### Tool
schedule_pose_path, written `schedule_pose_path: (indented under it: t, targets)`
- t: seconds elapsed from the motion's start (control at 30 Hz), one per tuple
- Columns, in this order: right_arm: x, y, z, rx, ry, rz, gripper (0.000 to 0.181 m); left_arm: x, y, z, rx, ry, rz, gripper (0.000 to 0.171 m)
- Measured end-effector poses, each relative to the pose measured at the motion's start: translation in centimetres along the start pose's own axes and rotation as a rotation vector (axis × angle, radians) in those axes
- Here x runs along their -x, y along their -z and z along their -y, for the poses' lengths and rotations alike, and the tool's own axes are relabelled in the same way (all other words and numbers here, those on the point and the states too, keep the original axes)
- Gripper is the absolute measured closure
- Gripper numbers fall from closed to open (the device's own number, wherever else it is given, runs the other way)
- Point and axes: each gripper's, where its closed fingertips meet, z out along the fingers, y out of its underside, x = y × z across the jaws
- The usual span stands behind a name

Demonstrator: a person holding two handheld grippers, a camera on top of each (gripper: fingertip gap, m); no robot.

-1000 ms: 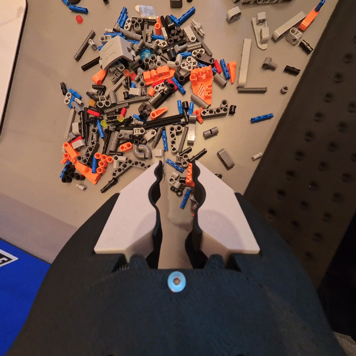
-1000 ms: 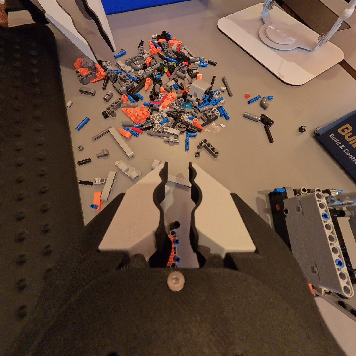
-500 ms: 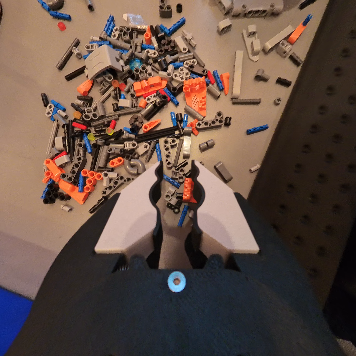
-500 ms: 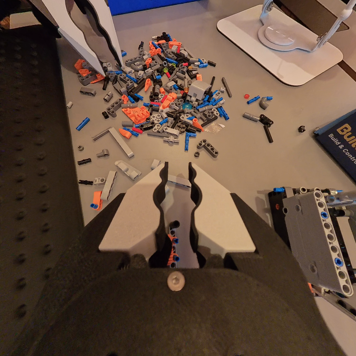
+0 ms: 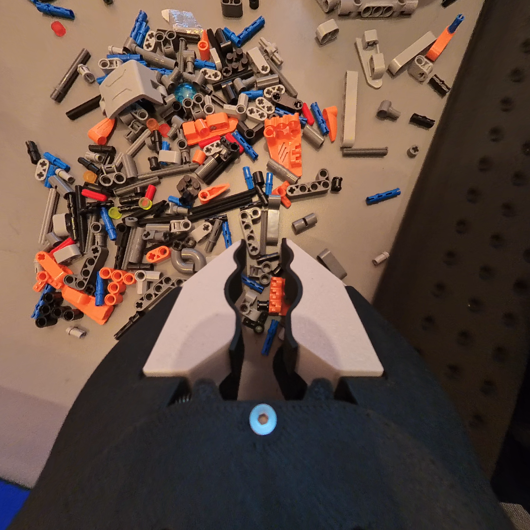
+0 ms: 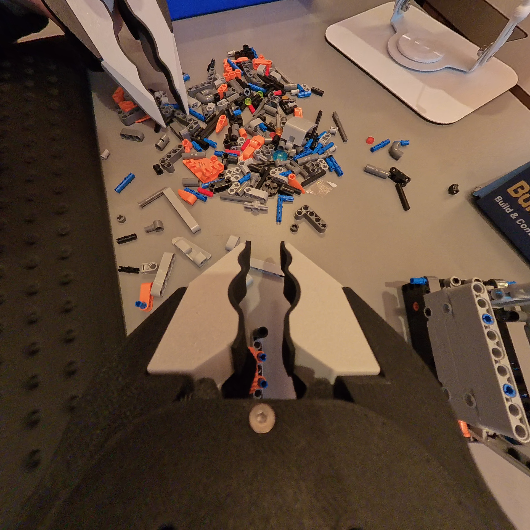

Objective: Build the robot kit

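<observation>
Grey worktop (image 6: 372, 243), matt and evenly lit, seen from both wrist views. A black perforated mat (image 6: 43, 258) covers its left side in the right wrist view; the same mat (image 5: 473, 229) fills the right side of the left wrist view. At the far right corner stands a white stand base (image 6: 415, 71); a blue strip (image 6: 215, 5) lies along the far edge. A dark blue booklet (image 6: 510, 206) lies at the right edge, and a part-built grey beam model (image 6: 473, 344) sits at the near right.

Mid-worktop: a loose pile of small building parts (image 6: 252, 137) in grey, black, blue and orange, with strays scattered around it, including a long light-grey beam (image 6: 180, 209) and an L-shaped grey beam (image 6: 311, 219) on its near side.

Left gripper (image 5: 263, 249): jaws apart, lowered onto the pile's edge next to the mat, tips among the parts. Between the jaws lie an orange toothed piece (image 5: 276, 295), a blue pin (image 5: 268, 335) and grey connectors; whether the jaws touch any cannot be told. In the right wrist view the same gripper (image 6: 175, 117) shows tips down at the pile's far left edge.

Right gripper (image 6: 265, 249): jaws apart, holding nothing, above bare worktop near the pile; a pale flat piece (image 6: 265, 269) lies below the gap.
</observation>
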Motion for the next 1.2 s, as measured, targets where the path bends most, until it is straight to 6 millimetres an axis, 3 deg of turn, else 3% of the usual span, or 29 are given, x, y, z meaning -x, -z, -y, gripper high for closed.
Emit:
schedule_pose_path:
  t: [0.17,0.4,0.67,1.2]
  targets:
    - [0.0,0.1,0.1,-0.005,-0.003,0.001,0.163,-0.2,0.3,0.5,-0.041,-0.004,-0.014,0.15]
    - [-0.1,0.1,0.1,-0.008,-0.007,0.001,0.163,1.8,1.4,0.8,-0.095,0.031,0.08,0.149]
    - [-0.1,0.1,0.1,-0.011,-0.01,0.002,0.163,3.4,1.2,0.0,-0.069,0.087,0.146,0.147]
    - [-0.3,-0.1,-0.2,-0.006,-0.023,0.009,0.163,3.4,1.7,-0.9,-0.081,0.105,0.179,0.153]
